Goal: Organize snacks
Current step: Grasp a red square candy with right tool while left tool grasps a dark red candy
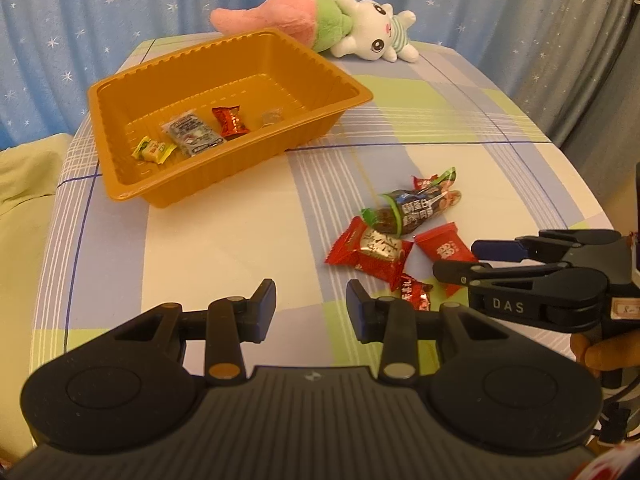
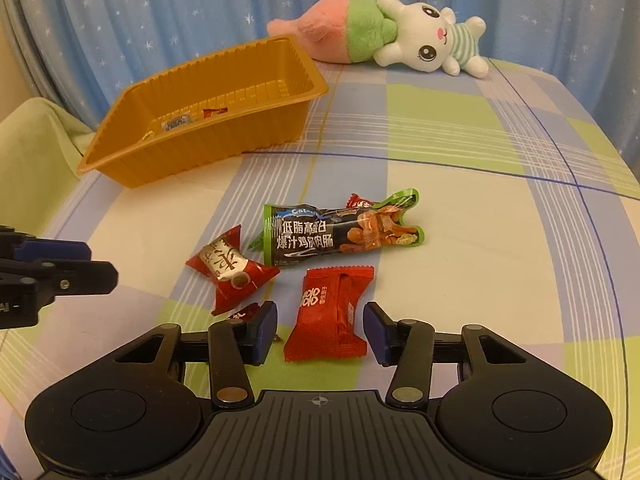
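Jaws of right gripper [image 2: 320, 330] stand apart, straddling red snack packet [image 2: 330, 314], untouched

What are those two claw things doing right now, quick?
Left gripper: open, holding nothing.
Right gripper: open around the red snack packet, pads not pressing on it.

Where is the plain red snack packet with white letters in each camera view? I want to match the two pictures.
Left wrist view: the plain red packet lies right of centre, beside the right gripper.
Right wrist view: it lies at lower centre, between the open fingers, untouched.
Shared landmark: the orange tray, upper left in both.
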